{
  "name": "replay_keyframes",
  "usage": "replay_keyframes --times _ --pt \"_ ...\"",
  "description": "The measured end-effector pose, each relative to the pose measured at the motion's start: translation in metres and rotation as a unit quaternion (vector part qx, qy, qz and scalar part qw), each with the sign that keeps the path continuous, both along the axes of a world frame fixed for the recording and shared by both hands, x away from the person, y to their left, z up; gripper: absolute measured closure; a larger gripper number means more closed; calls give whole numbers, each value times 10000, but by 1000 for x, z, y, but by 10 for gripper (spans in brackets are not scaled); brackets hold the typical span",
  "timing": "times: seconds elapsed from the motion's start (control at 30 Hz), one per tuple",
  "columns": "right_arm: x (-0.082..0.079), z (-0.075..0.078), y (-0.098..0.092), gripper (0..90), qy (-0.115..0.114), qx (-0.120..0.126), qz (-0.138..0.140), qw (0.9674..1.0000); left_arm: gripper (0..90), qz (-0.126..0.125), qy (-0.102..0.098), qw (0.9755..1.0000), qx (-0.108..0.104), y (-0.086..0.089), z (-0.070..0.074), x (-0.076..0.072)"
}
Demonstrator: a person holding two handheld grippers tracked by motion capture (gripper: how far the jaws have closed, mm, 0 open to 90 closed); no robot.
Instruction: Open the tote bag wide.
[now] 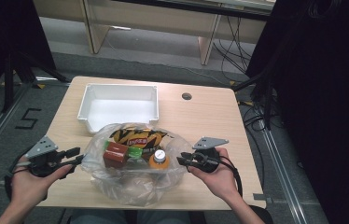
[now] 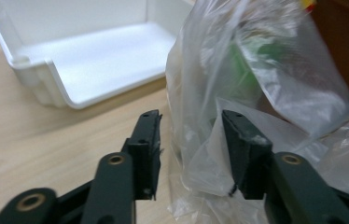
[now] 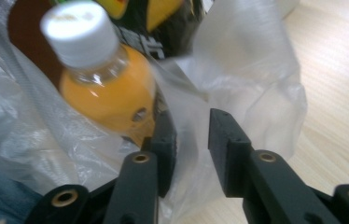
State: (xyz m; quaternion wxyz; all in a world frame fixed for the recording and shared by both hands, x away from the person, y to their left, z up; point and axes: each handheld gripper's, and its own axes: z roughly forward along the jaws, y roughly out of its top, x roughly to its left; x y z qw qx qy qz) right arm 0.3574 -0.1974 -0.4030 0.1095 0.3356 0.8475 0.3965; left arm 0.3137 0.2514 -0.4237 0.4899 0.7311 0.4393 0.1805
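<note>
A clear plastic bag (image 1: 135,184) sits at the table's near edge, its mouth spread wide. Inside lie a black-and-yellow chips packet (image 1: 135,136), a red-brown carton (image 1: 115,155), a green item (image 1: 136,151) and an orange drink bottle (image 1: 159,158) with a white cap. My left gripper (image 1: 77,156) is at the bag's left rim. In the left gripper view its jaws (image 2: 189,126) stand apart with loose bag film (image 2: 266,70) between them. My right gripper (image 1: 182,158) is at the right rim. Its jaws (image 3: 191,126) are also apart around thin film (image 3: 256,79), beside the bottle (image 3: 107,88).
An empty white tray (image 1: 116,100) stands just behind the bag, toward the table's far left; its wall (image 2: 93,70) lies ahead of the left jaws. A small round hole (image 1: 186,96) is in the tabletop at the back right. Bare wood lies right of the bag.
</note>
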Motion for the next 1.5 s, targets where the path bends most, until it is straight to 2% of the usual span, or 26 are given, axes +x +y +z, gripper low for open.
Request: replay_keyframes --times 0.2,0.23,0.3,0.33,0.4,0.47,0.5,0.6,0.67,0.77,0.83,0.87,0.9,0.93,1.03,1.07,1.1,1.13,1.17,1.2,1.27,1.33,1.4,1.43,1.47,1.5 --pt "-16 19 -4 694 -291 179 20 9994 474 -150 -348 9993 -28 8 22 -14" --pt "-17 22 -5 691 -396 192 66 9990 468 -193 -392 9990 -115 8 25 -15" --pt "-21 30 -6 683 -363 303 7 9989 461 -219 -474 9985 -167 9 32 -17" --pt "-21 30 -6 683 -363 303 7 9989 461 -219 -474 9985 -167 9 32 -17" --pt "-23 39 -6 669 -537 429 40 9976 460 -325 -623 9970 -311 9 46 -17" --pt "-23 42 -6 663 -536 460 43 9975 458 -351 -727 9962 -320 7 52 -17" --pt "-24 50 -6 646 -672 524 55 9963 457 -398 -830 9952 -333 4 61 -16" --pt "-26 59 -5 635 -721 597 80 9956 453 -511 -911 9940 -312 -1 72 -14" --pt "-25 66 -6 626 -931 611 117 9937 452 -600 -959 9931 -308 -4 79 -14" --pt "-24 75 -7 615 -1085 738 159 9912 453 -662 -1004 9921 -357 -8 88 -12" --pt "-23 80 -6 602 -1005 806 68 9916 453 -699 -1052 9913 -359 -13 94 -7" --pt "-19 82 -6 598 -1152 783 100 9902 452 -720 -1055 9911 -367 -15 97 -3" --pt "-14 85 -5 587 -1150 801 16 9901 447 -744 -902 9926 -321 -21 102 8" --pt "-14 85 -5 587 -1150 801 16 9901 435 -744 -902 9926 -321 -21 102 8" --pt "10 87 1 518 -904 731 -45 9932 416 -891 -483 9947 -156 -36 106 34" --pt "10 87 1 518 -904 731 -45 9932 403 -891 -483 9947 -156 -36 106 34" --pt "26 82 4 481 -814 673 5 9944 374 -1029 -58 9947 53 -43 102 50" --pt "31 81 6 464 -596 601 33 9964 362 -1029 -58 9947 53 -43 102 50" --pt "31 81 6 464 -596 601 33 9964 362 -1078 131 9941 86 -45 99 58" --pt "43 71 11 443 -310 550 62 9980 375 -1119 453 9925 199 -44 90 71" --pt "54 63 11 441 -36 321 163 9993 425 -1059 551 9925 272 -42 83 78" --pt "62 55 10 497 71 160 118 9998 514 -1066 690 9915 269 -37 76 83" --pt "65 47 10 614 94 162 133 9997 596 -1128 791 9900 318 -34 67 85" --pt "66 45 10 674 218 96 76 9997 645 -1184 834 9887 377 -33 64 86" --pt "67 40 11 726 132 169 51 9998 679 -1175 874 9885 371 -33 60 86" --pt "67 40 10 763 235 50 57 9997 722 -1152 891 9887 368 -32 56 87"
